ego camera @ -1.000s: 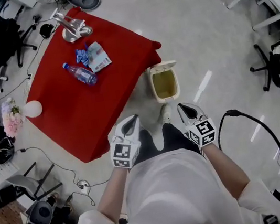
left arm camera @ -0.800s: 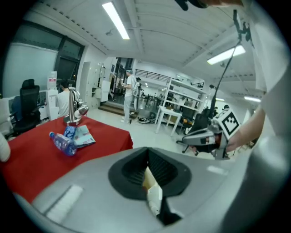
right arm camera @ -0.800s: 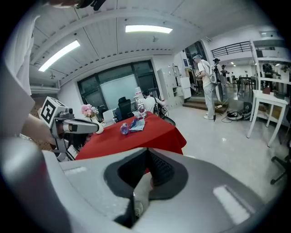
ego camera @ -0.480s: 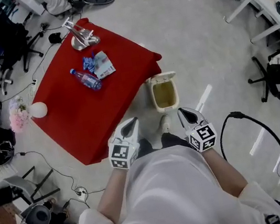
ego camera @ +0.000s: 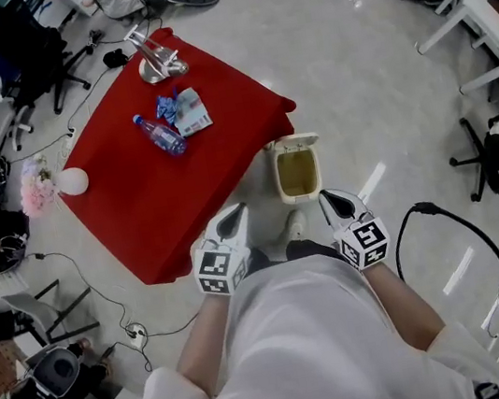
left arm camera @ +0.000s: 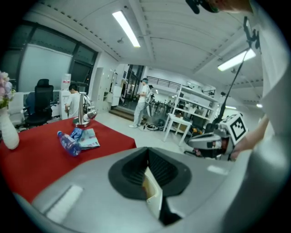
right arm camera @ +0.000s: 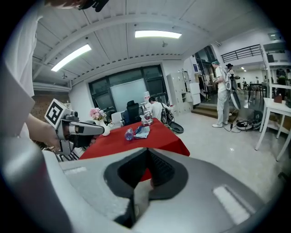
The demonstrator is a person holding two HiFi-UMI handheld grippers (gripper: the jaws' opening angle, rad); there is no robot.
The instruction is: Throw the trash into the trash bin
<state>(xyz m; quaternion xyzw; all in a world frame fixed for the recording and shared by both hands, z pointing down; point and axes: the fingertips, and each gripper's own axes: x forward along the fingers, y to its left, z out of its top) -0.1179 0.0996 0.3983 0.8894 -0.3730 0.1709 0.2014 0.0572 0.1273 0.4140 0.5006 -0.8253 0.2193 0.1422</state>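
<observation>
The person stands on the pale floor with both grippers held low in front of their white top. The left gripper has its fingers pressed together with nothing between them. The right gripper is the same, fingers closed and empty.

Just ahead of the grippers, on the floor, stands the cream plastic trash bin. Its lid is tipped open, and it sits right beside the near corner of the red-clothed bench.

The trash lies on that bench, well apart from both grippers. There is a clear plastic bottle with a blue label on its side, and just beside it what look like crumpled blue-and-white wrappers. Beyond them is a silver metal stand. A white round vase with pink flowers sits at the bench's left edge.
</observation>
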